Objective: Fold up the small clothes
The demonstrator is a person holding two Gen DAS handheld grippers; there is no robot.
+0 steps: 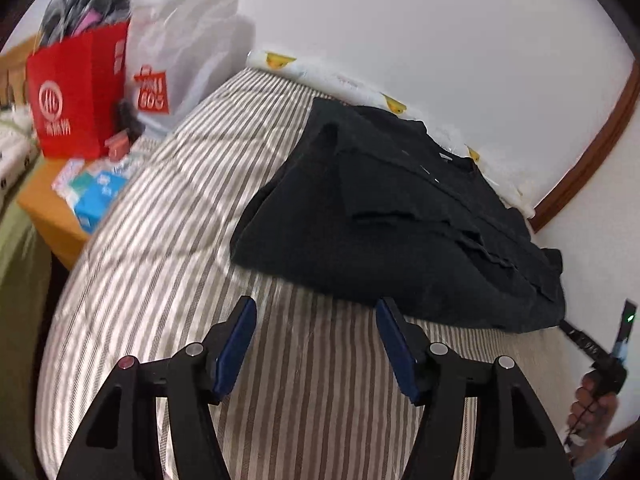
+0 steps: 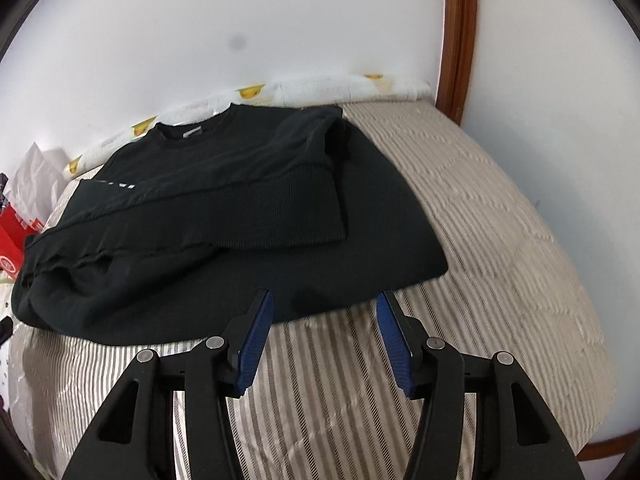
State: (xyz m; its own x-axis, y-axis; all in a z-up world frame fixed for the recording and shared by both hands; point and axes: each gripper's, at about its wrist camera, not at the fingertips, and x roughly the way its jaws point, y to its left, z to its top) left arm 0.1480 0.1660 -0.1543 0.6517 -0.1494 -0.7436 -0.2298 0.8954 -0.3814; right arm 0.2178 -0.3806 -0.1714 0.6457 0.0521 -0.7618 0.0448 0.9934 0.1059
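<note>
A black sweatshirt (image 1: pixel 400 220) lies on the striped bed (image 1: pixel 180 220), its sleeves folded across the body. In the right wrist view the sweatshirt (image 2: pixel 224 232) has its collar toward the wall and its hem toward me. My left gripper (image 1: pixel 316 308) is open and empty, just short of the garment's near edge. My right gripper (image 2: pixel 325 300) is open and empty, its fingertips right at the hem. The right gripper's handle and the hand holding it also show in the left wrist view (image 1: pixel 604 376), at the far right.
A red paper bag (image 1: pixel 80 96) and a white plastic bag (image 1: pixel 180 60) stand on a wooden side table (image 1: pixel 52 208) with small boxes left of the bed. A white blanket with yellow prints (image 2: pixel 320 84) lines the wall. A brown door frame (image 2: pixel 458 40) is at the right.
</note>
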